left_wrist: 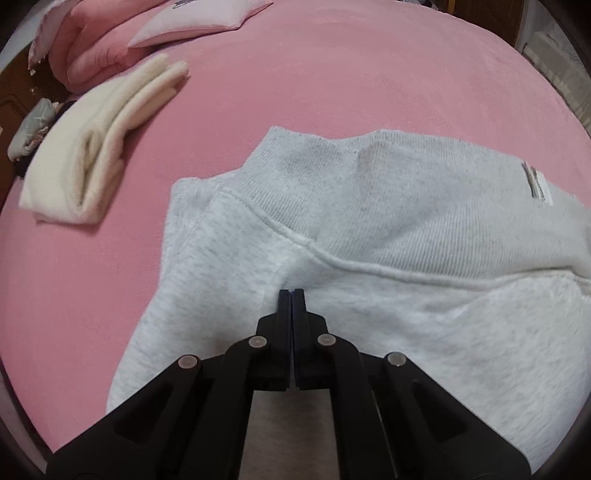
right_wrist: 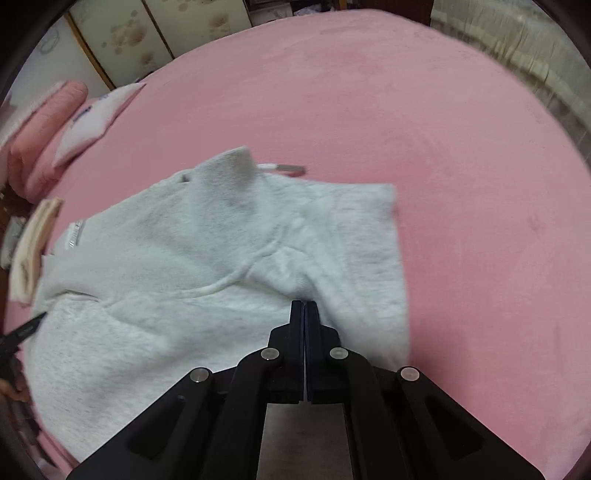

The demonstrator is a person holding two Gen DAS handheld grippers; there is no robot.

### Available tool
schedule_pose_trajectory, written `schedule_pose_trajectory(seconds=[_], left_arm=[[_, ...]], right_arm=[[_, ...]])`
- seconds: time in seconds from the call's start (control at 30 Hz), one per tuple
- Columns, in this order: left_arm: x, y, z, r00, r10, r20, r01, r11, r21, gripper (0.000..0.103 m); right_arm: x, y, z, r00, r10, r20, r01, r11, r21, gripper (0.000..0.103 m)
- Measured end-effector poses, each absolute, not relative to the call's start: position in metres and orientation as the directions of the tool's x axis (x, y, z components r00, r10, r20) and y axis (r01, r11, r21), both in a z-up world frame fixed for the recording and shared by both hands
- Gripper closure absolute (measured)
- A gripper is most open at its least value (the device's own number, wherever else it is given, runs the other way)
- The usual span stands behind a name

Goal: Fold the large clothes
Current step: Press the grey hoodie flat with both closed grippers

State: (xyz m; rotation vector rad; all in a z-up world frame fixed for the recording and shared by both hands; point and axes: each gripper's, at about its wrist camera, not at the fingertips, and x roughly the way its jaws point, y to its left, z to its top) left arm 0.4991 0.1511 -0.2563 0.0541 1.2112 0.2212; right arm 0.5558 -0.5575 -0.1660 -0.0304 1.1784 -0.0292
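While angled steeply down, both grippers' jaws pinch the grey sweatshirt.

Sweatshirt on bed; folded blanket to its left.

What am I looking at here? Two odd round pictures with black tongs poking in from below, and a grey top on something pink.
Those tongs are hand-held grippers, one in each of a person's hands, each carrying a wide-angle camera that looks along its fingers. One picture comes from the left gripper, the other from the right gripper. Both are shut, each apparently pinching the grey sweatshirt spread on the pink bed cover. A folded cream garment, pink bedding and a pale pillow lie further off.
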Motion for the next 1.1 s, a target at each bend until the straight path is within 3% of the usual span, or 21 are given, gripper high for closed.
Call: schedule_pose_trajectory(seconds=[0.17,0.23,0.4,0.47,0.57,0.67,0.83,0.93,1.0,1.1], left_arm=[[0.482,0.141,-0.232,0.356,0.312,-0.881,-0.073,0.949,0.307,0.102],[0.468,0.137,-0.201,0.409,0.204,-0.889,-0.055,0.978,0.199,0.102],[0.433,0.102,-0.155,0.422,-0.173,-0.890,0.050,0.985,-0.167,0.102],[0.428,0.079,-0.154,0.386,-0.240,-0.891,0.102,0.971,-0.217,0.102],[0.423,0.050,-0.172,0.344,-0.254,-0.904,0.133,0.966,-0.221,0.102],[0.413,0.037,-0.208,0.246,-0.190,-0.951,0.075,0.981,-0.177,0.102],[0.406,0.032,-0.232,0.242,-0.148,-0.959,0.039,0.989,-0.143,0.102],[0.410,0.025,-0.235,0.250,-0.099,-0.963,0.061,0.994,-0.086,0.102],[0.407,0.030,-0.231,0.272,-0.121,-0.955,0.024,0.993,-0.119,0.102],[0.393,0.048,-0.226,0.363,-0.140,-0.921,-0.054,0.984,-0.171,0.102]], right_arm=[[0.531,-0.564,-0.128,0.408,-0.191,-0.893,0.043,0.981,-0.190,0.103],[0.516,-0.565,-0.104,0.452,-0.144,-0.880,0.046,0.989,-0.138,0.103],[0.476,-0.550,-0.071,0.457,0.216,-0.863,-0.085,0.976,0.199,0.103],[0.460,-0.531,-0.069,0.442,0.341,-0.830,-0.174,0.940,0.294,0.103],[0.442,-0.503,-0.080,0.376,0.458,-0.806,-0.262,0.886,0.381,0.103],[0.428,-0.490,-0.110,0.299,0.470,-0.830,-0.266,0.877,0.401,0.103],[0.411,-0.523,-0.157,0.258,0.496,-0.829,-0.130,0.868,0.479,0.103],[0.401,-0.541,-0.155,0.257,0.460,-0.850,-0.187,0.886,0.423,0.103],[0.407,-0.539,-0.151,0.262,0.415,-0.871,-0.236,0.903,0.359,0.103],[0.404,-0.557,-0.146,0.267,0.433,-0.861,-0.250,0.894,0.372,0.103]])
